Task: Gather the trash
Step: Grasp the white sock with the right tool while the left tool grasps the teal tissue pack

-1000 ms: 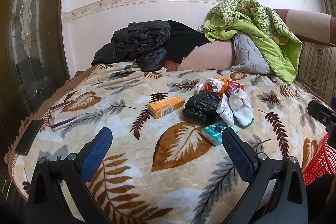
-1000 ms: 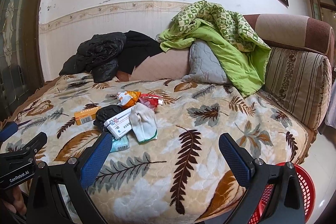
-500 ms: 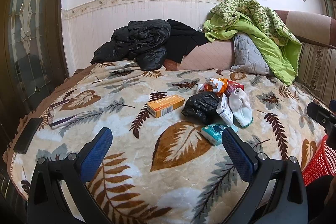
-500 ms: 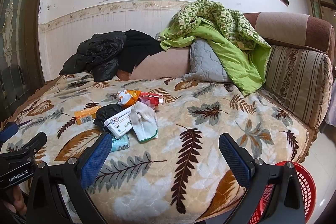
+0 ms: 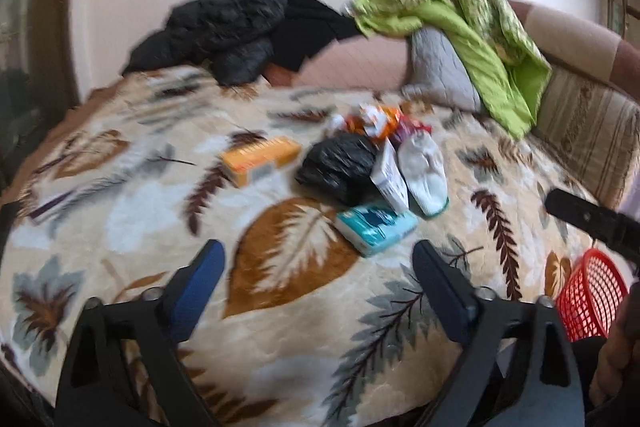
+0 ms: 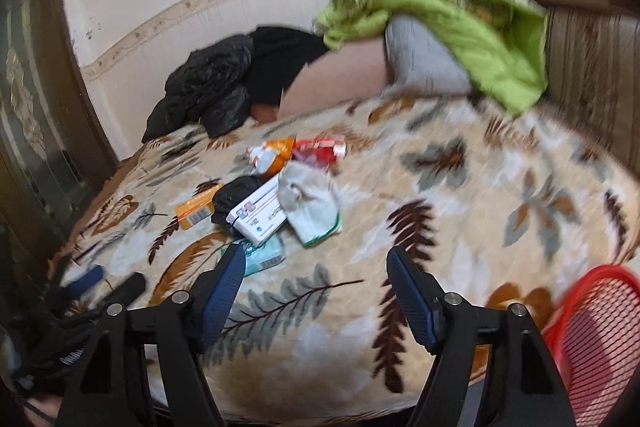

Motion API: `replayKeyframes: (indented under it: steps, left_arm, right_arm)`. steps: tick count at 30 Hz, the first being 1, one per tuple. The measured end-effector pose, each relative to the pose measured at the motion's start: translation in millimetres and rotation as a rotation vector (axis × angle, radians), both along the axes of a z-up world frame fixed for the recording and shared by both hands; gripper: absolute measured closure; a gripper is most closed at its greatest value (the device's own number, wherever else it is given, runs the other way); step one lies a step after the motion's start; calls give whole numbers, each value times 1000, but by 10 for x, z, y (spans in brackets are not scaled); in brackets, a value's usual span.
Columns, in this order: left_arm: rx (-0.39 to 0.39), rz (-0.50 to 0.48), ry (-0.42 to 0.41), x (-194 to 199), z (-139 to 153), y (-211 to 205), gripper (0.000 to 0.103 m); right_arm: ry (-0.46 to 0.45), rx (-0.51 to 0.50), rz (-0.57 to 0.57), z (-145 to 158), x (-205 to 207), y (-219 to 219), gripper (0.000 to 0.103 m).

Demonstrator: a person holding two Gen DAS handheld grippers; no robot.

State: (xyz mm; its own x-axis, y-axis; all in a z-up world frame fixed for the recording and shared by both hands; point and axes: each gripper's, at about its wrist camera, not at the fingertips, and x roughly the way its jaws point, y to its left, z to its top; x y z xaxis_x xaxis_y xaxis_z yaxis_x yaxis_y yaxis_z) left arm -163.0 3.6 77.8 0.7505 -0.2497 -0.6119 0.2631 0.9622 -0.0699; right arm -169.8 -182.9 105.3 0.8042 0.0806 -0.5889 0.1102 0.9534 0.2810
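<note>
Trash lies in a heap on the leaf-patterned blanket. In the left wrist view the left gripper is spread wide and holds nothing, low over the blanket; just beyond it sits the teal tissue pack, with the black bag and orange box behind, and the red basket at the right.

In the right wrist view the right gripper is also apart and empty; its left finger overlaps the teal pack, beside the white box and white sock.
</note>
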Motion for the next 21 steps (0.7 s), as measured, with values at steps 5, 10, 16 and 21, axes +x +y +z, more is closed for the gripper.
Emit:
replayKeyframes:
  steps: [5, 10, 16, 21]
  left_arm:
    - [-26, -58, 136, 358, -190, -112, 30]
    - [-35, -88, 155, 505, -220, -128, 30]
    - [-40, -105, 164, 687, -229, -141, 30]
    - [3, -127, 162, 748, -256, -232, 30]
  right_arm:
    - [111, -10, 75, -229, 723, -57, 26]
    - [161, -96, 86, -419, 1296, -89, 26]
    - [223, -7, 161, -662, 1601, -89, 89]
    - [159, 2, 138, -470, 1297, -114, 92]
